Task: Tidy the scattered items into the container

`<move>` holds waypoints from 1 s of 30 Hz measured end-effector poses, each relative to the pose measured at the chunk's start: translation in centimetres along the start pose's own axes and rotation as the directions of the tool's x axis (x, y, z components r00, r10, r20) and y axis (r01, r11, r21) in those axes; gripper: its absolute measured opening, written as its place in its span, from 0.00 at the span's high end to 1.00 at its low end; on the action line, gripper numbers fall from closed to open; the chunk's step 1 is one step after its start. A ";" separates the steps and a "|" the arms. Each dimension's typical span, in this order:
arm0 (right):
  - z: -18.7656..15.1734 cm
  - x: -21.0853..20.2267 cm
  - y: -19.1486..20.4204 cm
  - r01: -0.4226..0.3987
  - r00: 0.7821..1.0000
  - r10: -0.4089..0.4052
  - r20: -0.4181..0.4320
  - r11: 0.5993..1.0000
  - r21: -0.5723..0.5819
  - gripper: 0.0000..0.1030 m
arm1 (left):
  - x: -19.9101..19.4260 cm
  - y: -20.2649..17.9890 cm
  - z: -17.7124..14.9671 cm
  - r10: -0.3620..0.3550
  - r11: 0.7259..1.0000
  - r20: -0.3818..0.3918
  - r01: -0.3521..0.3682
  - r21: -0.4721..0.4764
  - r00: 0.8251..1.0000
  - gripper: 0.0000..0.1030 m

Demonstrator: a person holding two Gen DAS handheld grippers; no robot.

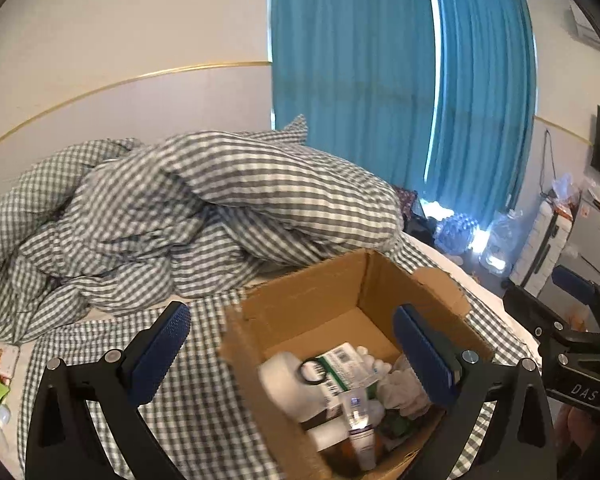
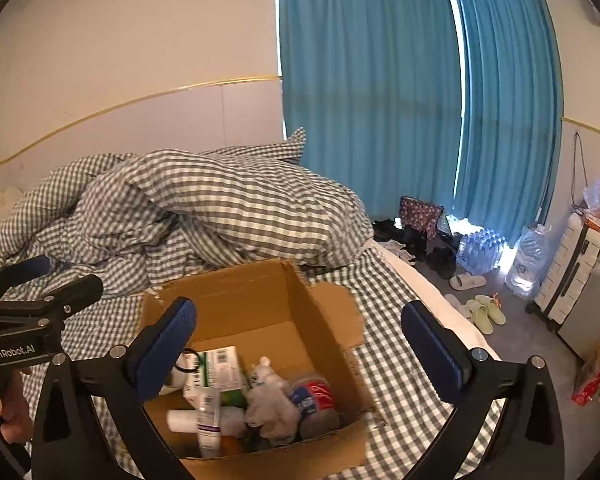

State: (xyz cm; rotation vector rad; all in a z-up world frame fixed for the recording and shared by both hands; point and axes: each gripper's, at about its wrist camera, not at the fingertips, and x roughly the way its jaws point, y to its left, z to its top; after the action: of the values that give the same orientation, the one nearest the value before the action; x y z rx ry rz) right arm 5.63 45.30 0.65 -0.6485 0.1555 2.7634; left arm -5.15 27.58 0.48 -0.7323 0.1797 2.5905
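Below both grippers, on the bed (image 2: 400,360) with its grey-and-white checked sheet, sits an open cardboard box (image 1: 300,312) with its flaps up. The left gripper (image 1: 292,356) hangs over the box with its jaws spread wide and nothing between the blue pads; one pad shows over the checked sheet to the box's left, the other over the box's right half. The right gripper (image 2: 300,352) is also spread wide and carries nothing, its left pad over the box's near-left corner, its right pad over the sheet beyond the box's right wall.

Inside the box, ahead of and beneath the grippers, lies a jumble of things. A green-and-white carton (image 2: 220,368) lies with a black ring (image 1: 312,372) on top of it, beside a white bottle (image 1: 288,384). A white tube with a purple band (image 2: 209,416) lies toward the near wall, a small white plush toy (image 2: 266,392) sits in the middle, and a red-and-blue labelled round pack (image 2: 314,400) lies toward the right side.

Beyond the box a rumpled checked duvet (image 1: 188,208) is heaped on the bed. Farther off to the right hang teal curtains (image 2: 372,100), with a large water jug (image 2: 528,256), pale green slippers (image 2: 486,312) and a white suitcase (image 2: 568,276) on the floor.
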 end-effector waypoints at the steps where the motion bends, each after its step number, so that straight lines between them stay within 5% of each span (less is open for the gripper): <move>1: 0.1 -0.1 0.5 -0.006 1.000 0.006 0.001 1.000 -0.003 0.00 | -0.5 0.7 0.0 0.009 1.000 0.006 -0.009 -0.009 1.000 0.00; 12: 1.8 -1.4 7.6 -0.092 0.995 0.093 0.024 0.995 -0.044 0.00 | -4.9 9.0 -0.4 0.169 0.983 0.038 -0.166 -0.080 0.985 0.00; 30: 1.5 -3.7 21.7 -0.270 0.961 0.275 0.016 0.952 -0.147 0.00 | -14.1 23.3 -4.1 0.346 0.909 0.021 -0.329 -0.257 0.938 0.00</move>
State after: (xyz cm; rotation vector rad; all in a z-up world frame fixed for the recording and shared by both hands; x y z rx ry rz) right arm 1.38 23.97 4.42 -0.6564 0.0399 3.0739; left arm -2.91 0.49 4.51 -0.7561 -0.0493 3.0041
